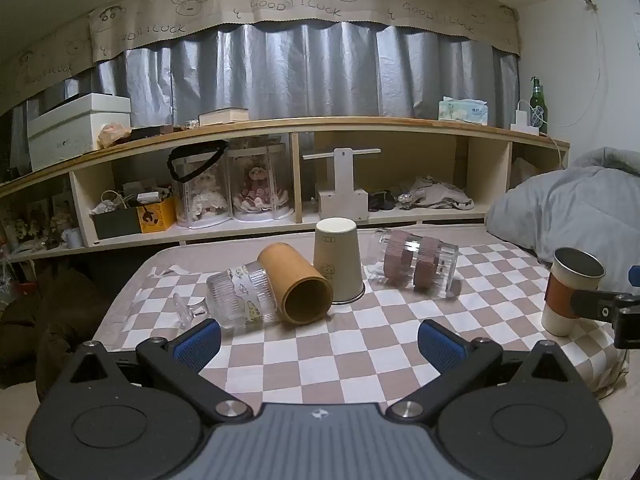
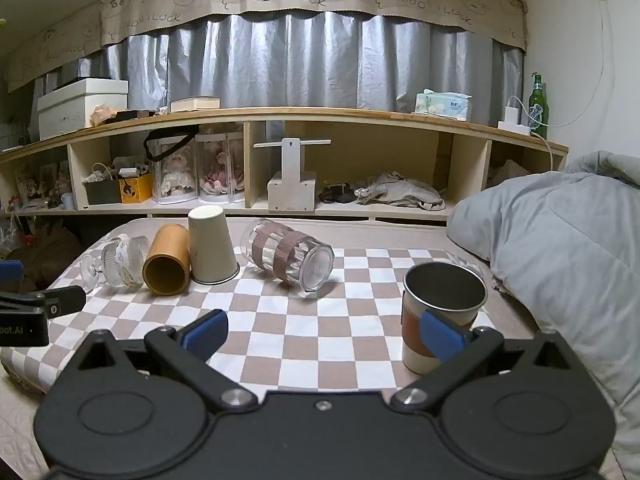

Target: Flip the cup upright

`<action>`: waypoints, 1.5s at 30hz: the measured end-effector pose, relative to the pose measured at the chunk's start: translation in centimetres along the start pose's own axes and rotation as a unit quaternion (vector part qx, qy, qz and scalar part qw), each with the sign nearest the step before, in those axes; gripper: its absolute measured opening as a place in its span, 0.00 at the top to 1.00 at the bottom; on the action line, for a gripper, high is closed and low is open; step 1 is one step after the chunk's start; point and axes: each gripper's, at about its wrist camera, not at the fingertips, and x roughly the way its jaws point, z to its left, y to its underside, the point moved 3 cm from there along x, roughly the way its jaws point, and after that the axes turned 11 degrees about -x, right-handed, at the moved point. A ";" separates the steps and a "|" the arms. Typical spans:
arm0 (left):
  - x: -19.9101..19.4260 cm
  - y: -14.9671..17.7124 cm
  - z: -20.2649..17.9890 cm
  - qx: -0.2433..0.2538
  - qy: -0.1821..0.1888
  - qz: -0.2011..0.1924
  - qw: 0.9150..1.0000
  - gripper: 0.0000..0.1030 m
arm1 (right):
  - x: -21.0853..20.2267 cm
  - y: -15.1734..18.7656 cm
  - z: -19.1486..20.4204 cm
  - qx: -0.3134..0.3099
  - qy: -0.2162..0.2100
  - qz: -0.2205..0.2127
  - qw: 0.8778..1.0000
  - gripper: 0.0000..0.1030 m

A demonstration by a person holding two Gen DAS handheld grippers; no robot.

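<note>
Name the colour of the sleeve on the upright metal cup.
Reddish-brown sleeve over a cream lower body; clearest in the right wrist view.

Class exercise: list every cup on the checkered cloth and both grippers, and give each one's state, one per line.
Sleeved cup: upright, mouth up.
Paper cup: upside down on its rim.
Bamboo cup: on its side, mouth toward the camera.
Banded glass: on its side.
Printed glass: on its side.
Left gripper: open, empty.
Right gripper: open, one finger beside the sleeved cup.
</note>
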 end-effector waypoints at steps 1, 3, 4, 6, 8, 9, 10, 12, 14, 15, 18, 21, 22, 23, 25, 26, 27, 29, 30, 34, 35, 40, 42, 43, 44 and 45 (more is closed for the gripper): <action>0.0 0.0 0.0 -0.001 0.000 -0.001 1.000 0.00 | 0.0 0.0 0.0 0.004 0.000 -0.002 1.000 0.00; 0.0 0.0 0.0 -0.001 0.000 -0.002 1.000 0.00 | 0.0 0.0 0.0 0.004 -0.001 -0.002 1.000 0.00; 0.0 0.0 0.0 -0.001 0.000 -0.002 1.000 0.00 | 0.0 0.0 0.0 0.003 -0.001 -0.001 1.000 0.00; 0.0 0.0 0.0 -0.001 0.001 -0.002 1.000 0.00 | 0.0 0.0 0.0 0.002 0.000 -0.001 1.000 0.00; 0.0 0.0 0.0 -0.001 0.001 -0.001 1.000 0.00 | 0.0 0.0 0.0 0.002 -0.001 -0.001 1.000 0.00; 0.0 0.0 0.0 -0.001 0.001 -0.001 1.000 0.00 | 0.0 0.0 0.1 0.001 -0.001 -0.001 1.000 0.00; 0.0 0.0 0.0 -0.001 0.001 -0.001 1.000 0.00 | 0.0 0.0 0.1 0.001 0.000 0.000 1.000 0.00; 0.0 0.0 0.0 -0.001 0.001 0.000 1.000 0.00 | 0.0 0.0 0.1 0.001 0.000 0.000 1.000 0.00; 0.0 -0.1 0.0 -0.001 0.000 -0.001 1.000 0.00 | 0.0 0.0 0.1 0.000 0.000 0.000 1.000 0.00; 0.0 0.0 0.0 -0.001 0.000 -0.001 1.000 0.00 | 0.0 0.0 0.1 0.000 0.000 0.000 1.000 0.00; 0.0 0.0 0.0 -0.002 0.001 0.000 1.000 0.00 | 0.0 0.0 0.1 0.001 -0.001 0.000 1.000 0.00; 0.0 0.0 0.0 -0.001 0.000 0.000 1.000 0.00 | 0.0 0.0 0.0 0.001 0.000 0.001 1.000 0.00; 0.0 0.0 0.0 -0.001 0.001 0.000 1.000 0.00 | 0.1 0.0 -0.1 0.001 0.000 0.001 1.000 0.00; 0.0 0.0 0.0 -0.002 0.001 0.000 1.000 0.00 | 0.1 0.0 -0.1 0.001 0.001 0.002 1.000 0.00; 0.0 0.0 0.0 -0.002 0.000 0.000 1.000 0.00 | 0.2 0.0 -0.2 0.000 0.005 0.003 1.000 0.00; 0.0 0.0 0.0 -0.001 0.001 0.000 1.000 0.00 | 0.2 0.0 -0.2 0.001 0.006 0.004 1.000 0.00; 0.0 0.0 0.0 -0.001 0.001 0.000 1.000 0.00 | 0.2 -0.1 0.1 0.001 0.007 0.004 1.000 0.00; 0.0 0.0 0.0 -0.001 0.001 0.000 1.000 0.00 | 0.0 0.0 0.1 0.002 0.007 0.004 1.000 0.00; 0.0 0.0 0.0 -0.001 0.001 0.000 1.000 0.00 | 0.1 0.0 0.0 0.002 0.007 0.004 1.000 0.00; 0.0 0.0 0.0 -0.002 0.001 0.000 1.000 0.00 | 0.0 -0.1 0.1 0.002 0.006 0.005 1.000 0.00; 0.0 0.0 0.0 -0.002 0.001 0.000 1.000 0.00 | 0.0 -0.1 0.1 0.002 0.006 0.004 1.000 0.00; 0.0 0.0 0.0 -0.002 0.001 0.000 1.000 0.00 | 0.2 -0.1 0.1 0.002 0.004 0.004 1.000 0.00; 0.0 0.0 0.0 -0.002 0.001 0.000 1.000 0.00 | 0.3 -0.1 0.2 0.001 0.003 0.005 1.000 0.00; 0.0 0.0 0.0 -0.002 0.001 0.000 1.000 0.00 | 0.1 -0.1 0.2 0.000 0.003 0.005 1.000 0.00; 0.0 0.0 0.0 -0.002 0.001 0.000 1.000 0.00 | 0.1 -0.1 0.2 -0.001 0.002 0.004 1.000 0.00; 0.0 0.0 0.0 -0.002 0.001 0.000 1.000 0.00 | 0.1 -0.1 0.2 -0.001 0.002 0.004 1.000 0.00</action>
